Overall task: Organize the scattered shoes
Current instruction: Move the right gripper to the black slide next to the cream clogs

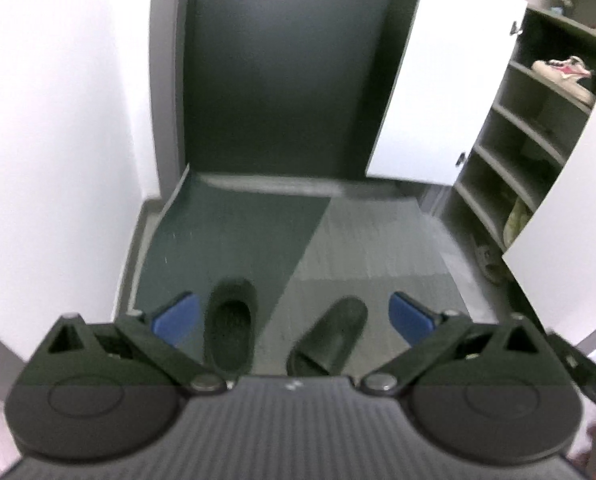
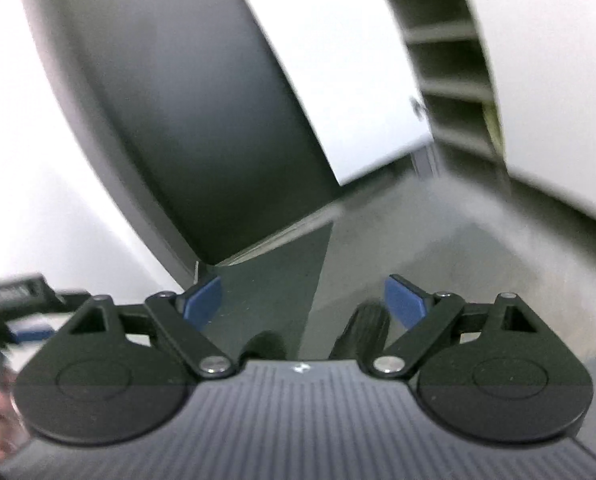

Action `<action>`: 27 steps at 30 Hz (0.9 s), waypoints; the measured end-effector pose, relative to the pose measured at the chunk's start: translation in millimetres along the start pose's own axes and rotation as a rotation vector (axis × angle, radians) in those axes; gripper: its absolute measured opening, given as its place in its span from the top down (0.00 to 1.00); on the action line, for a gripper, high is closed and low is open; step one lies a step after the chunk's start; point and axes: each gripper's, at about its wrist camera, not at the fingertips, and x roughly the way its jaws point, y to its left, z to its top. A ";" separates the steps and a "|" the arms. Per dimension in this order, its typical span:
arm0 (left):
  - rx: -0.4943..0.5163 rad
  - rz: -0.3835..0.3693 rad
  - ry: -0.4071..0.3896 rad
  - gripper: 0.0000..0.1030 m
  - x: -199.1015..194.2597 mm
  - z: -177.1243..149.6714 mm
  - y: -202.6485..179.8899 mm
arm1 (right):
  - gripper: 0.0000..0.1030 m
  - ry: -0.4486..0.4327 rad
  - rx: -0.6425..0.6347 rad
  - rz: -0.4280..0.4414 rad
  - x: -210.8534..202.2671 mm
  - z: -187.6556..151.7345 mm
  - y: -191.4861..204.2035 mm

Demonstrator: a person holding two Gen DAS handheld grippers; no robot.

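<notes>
Both your grippers are released and carry nothing. The left gripper (image 1: 294,316) has its blue pads spread wide, and the right gripper (image 2: 303,302) stands just as wide.

What you are after is the pair of dark slippers on the floor (image 1: 378,240), directly below and ahead of your left gripper. The left slipper (image 1: 230,324) lies with its long axis running almost straight away from you, opening upward, on the darker strip of floor. The right slipper (image 1: 330,338) sits just beside it but apart, on the lighter boards, its long axis slanting up and to the right. So the two are not parallel: they splay apart at the far ends.

In the left wrist view both slippers lie between the pads, below them, not touched. In the right wrist view only their far ends peek over the gripper body, so your left hand looks the better placed, though the blur makes that hard to settle.

The open shoe cabinet (image 1: 538,128) stands ahead to the right, beyond the floor's right edge, with a pale sneaker (image 1: 566,74) on an upper shelf. The slippers likely go there, so the carry runs forward and right.
</notes>
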 end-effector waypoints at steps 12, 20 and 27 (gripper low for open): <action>0.072 0.053 0.018 0.00 3.9 -15.0 -16.9 | 0.13 0.070 -0.316 0.102 158.7 29.7 -27.5; 0.002 0.080 0.132 0.00 50.1 -24.7 -16.7 | 0.13 0.627 -1.118 0.412 271.8 -85.4 3.6; 0.021 0.099 0.274 0.00 134.5 -33.5 -28.6 | 0.13 0.778 -1.479 0.438 334.1 -176.4 13.5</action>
